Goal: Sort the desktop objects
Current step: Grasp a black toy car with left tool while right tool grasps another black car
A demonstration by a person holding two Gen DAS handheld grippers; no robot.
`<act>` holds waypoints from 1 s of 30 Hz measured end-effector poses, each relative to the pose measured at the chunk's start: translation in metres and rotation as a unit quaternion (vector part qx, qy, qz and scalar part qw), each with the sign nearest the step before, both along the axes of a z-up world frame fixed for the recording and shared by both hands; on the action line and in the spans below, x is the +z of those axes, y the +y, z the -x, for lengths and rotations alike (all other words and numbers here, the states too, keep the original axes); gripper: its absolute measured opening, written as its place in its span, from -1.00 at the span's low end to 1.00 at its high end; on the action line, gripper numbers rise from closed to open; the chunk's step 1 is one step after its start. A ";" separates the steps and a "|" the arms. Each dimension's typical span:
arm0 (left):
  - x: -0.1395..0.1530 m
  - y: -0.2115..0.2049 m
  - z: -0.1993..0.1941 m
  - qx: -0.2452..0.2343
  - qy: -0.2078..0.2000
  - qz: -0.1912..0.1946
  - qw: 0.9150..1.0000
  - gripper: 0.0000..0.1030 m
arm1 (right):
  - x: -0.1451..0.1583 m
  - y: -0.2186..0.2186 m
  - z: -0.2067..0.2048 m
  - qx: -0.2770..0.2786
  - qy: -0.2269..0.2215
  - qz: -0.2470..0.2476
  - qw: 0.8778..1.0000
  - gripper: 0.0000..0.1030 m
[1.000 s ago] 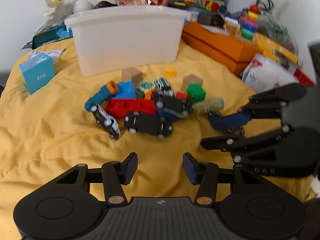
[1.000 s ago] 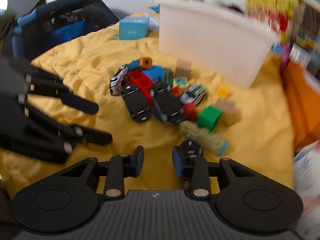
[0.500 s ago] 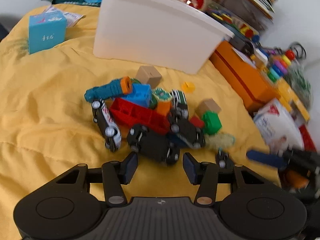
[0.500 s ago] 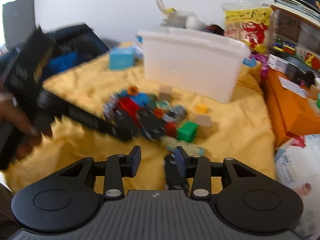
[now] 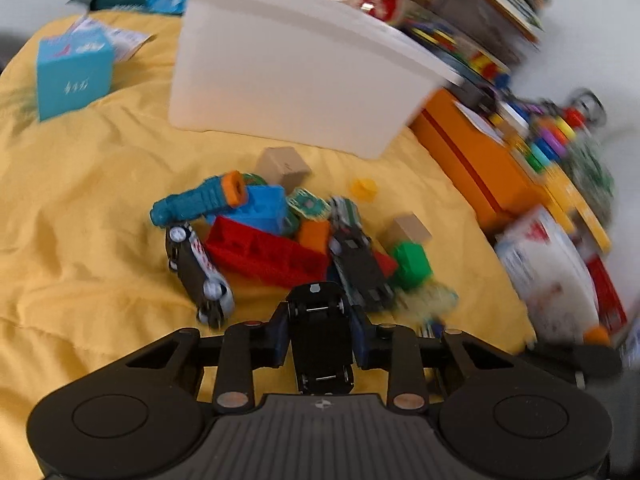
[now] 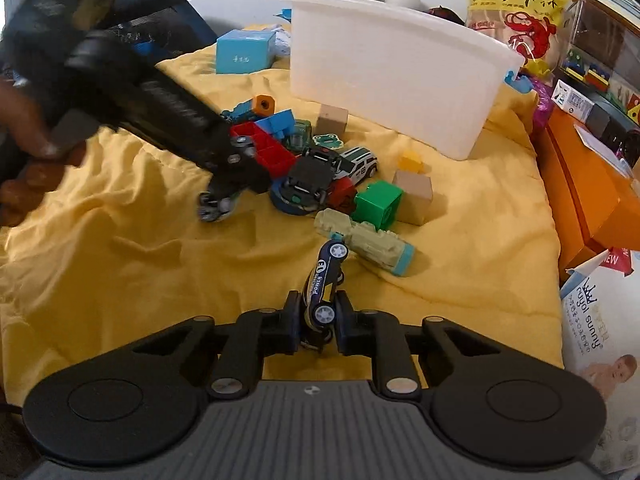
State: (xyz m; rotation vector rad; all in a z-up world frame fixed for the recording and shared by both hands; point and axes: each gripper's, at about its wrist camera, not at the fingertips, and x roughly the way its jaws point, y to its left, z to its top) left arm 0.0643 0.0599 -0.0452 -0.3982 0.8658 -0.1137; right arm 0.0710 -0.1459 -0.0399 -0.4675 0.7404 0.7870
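Left claw [image 5: 322, 332] clamped on black toy car [image 5: 321, 338], underside up; toy pile [image 5: 280, 236] just beyond.

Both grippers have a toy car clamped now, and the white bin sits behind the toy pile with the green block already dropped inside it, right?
Not quite. The green block is not in the white bin; the right wrist view shows it on the yellow cloth in the toy pile. The rest holds: the left gripper clamps a black car and the right gripper a dark blue car.
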 end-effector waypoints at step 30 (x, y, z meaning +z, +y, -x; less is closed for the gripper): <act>0.006 -0.069 0.072 -0.132 -0.009 -0.310 0.941 -0.13 | -0.002 -0.030 -0.027 -0.091 0.154 -0.136 0.974 -0.07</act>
